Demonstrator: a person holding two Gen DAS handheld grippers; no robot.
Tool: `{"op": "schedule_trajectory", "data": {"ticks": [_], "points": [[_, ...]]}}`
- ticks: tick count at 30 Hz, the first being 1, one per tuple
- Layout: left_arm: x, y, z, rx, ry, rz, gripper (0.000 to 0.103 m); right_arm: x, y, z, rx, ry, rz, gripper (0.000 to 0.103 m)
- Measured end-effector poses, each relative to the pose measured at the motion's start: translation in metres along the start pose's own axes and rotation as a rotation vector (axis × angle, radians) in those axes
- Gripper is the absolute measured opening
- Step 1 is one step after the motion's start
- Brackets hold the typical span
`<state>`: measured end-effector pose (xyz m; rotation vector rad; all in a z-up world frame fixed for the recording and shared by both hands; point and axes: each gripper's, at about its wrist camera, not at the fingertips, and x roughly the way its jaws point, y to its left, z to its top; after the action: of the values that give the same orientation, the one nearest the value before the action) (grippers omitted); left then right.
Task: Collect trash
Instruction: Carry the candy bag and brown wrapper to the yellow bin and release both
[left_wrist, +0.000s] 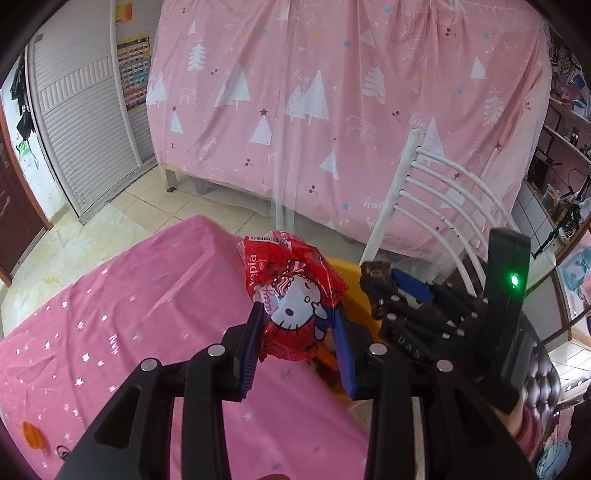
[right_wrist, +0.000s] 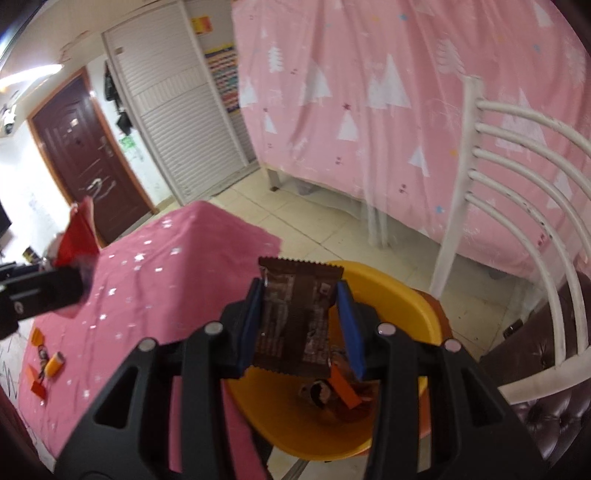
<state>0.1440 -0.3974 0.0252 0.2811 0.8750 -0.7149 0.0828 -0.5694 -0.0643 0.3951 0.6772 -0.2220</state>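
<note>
Your left claw (left_wrist: 295, 325) clamped the red bag (left_wrist: 295, 291); your right claw (right_wrist: 301, 321) clamped the brown wrapper (right_wrist: 295, 314) over the bin (right_wrist: 399, 291) at six o'clock, ready to drop.

The left gripper (left_wrist: 295, 325) points steeply downward, its 2 blue-padded fingers (left_wrist: 248, 350) reaching toward 12 o'clock in its own view and clamped on a crumpled red wrapper (left_wrist: 291, 295). The right gripper (right_wrist: 301, 317) tilts down less sharply, and its 2 blue pads (right_wrist: 349, 325) press the side edges of a brown wrapper (right_wrist: 295, 317) standing upright between them. From the left wrist view the right gripper sits at 3 o'clock, close alongside, nearly level with it. From the right wrist view the left gripper lies at 9 o'clock, blurred.
</note>
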Motion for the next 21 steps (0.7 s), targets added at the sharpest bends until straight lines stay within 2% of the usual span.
{"op": "schedule_trajectory", "data": {"ticks": [6,7,8,9,10,12,21], "points": [[0.029,-0.015,0.010,-0.024,0.021,-0.002,0.031,0.008,-0.019,-0.001,0.048,0.024,-0.004,0.040],[0.032,-0.016,0.011,-0.027,0.022,0.001,0.036,0.009,-0.021,-0.002,0.058,0.026,-0.002,0.041],[0.038,-0.017,0.014,-0.037,0.027,-0.001,0.039,0.010,-0.024,-0.002,0.065,0.028,0.000,0.051],[0.041,-0.017,0.015,-0.045,0.030,0.000,0.047,0.010,-0.026,-0.001,0.069,0.027,0.006,0.060],[0.044,-0.017,0.017,-0.059,0.030,0.003,0.056,0.010,-0.027,0.000,0.069,0.024,0.010,0.061],[0.047,-0.015,0.018,-0.076,0.028,0.008,0.062,0.010,-0.027,0.000,0.070,0.022,0.010,0.061],[0.040,0.008,0.002,-0.183,0.040,0.005,0.067,0.004,-0.019,0.001,0.062,0.019,0.028,0.062]]}}
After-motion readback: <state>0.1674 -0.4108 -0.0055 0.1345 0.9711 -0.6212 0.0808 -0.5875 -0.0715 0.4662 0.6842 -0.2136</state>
